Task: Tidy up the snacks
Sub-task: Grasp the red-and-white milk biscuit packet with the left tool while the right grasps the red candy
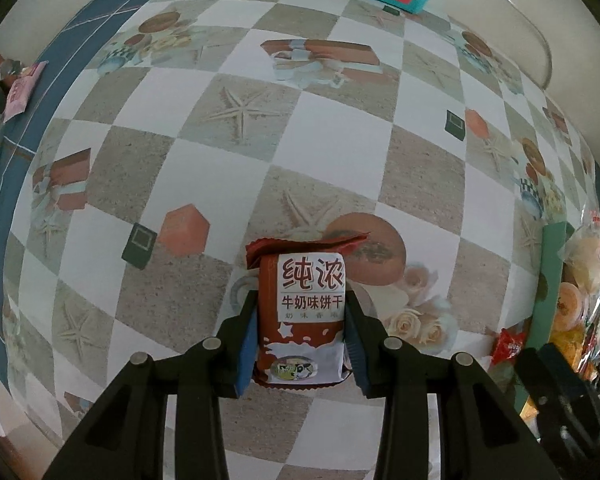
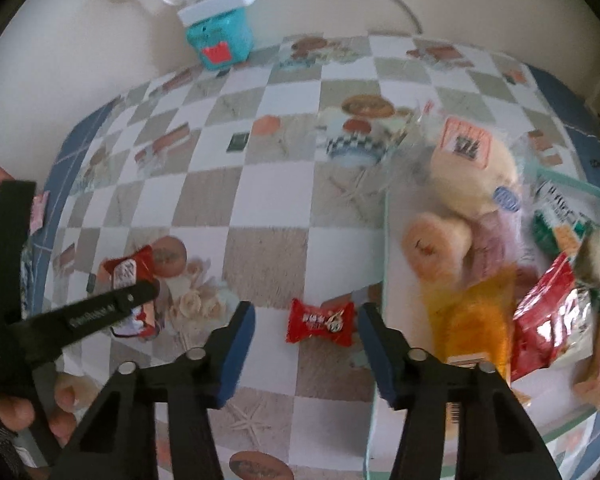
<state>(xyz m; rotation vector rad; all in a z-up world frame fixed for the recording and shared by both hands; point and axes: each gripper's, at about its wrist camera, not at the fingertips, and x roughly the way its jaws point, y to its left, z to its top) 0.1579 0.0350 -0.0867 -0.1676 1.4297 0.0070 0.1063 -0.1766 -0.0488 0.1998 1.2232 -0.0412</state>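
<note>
Left wrist view: brown-red rectangular foil biscuit packet with white label (image 1: pixel 302 322), long axis in line with the fingers, crimped red end pointing away from the camera, over the checkered patterned tablecloth (image 1: pixel 228 168).
Left gripper (image 1: pixel 302 332): clamped together on the biscuit packet, blue pads (image 1: pixel 247 350) pressing both long sides.
Right wrist view: small red twisted-end candy wrapper (image 2: pixel 321 321), lying flat on the tablecloth, long axis across the picture, from one finger toward the other.
Right gripper (image 2: pixel 306 350): about half apart, holding nothing; candy just ahead of the fingertips and between their lines, not touched.
Pale green tray (image 2: pixel 384 240): on the right, filled with a heap of mixed snack packets (image 2: pixel 476 224), round pastries in clear wrap on top.
Teal plastic box with red mark (image 2: pixel 219 38): at the far edge by the wall, white lid and cable above.
Hard to make out: snack heap blurred, printing not readable; tray cut off at the right edge; biscuit packet partly covered by the left gripper arm in the right wrist view; fingers of a hand (image 2: pixel 66 400) only partly visible at lower left.
</note>
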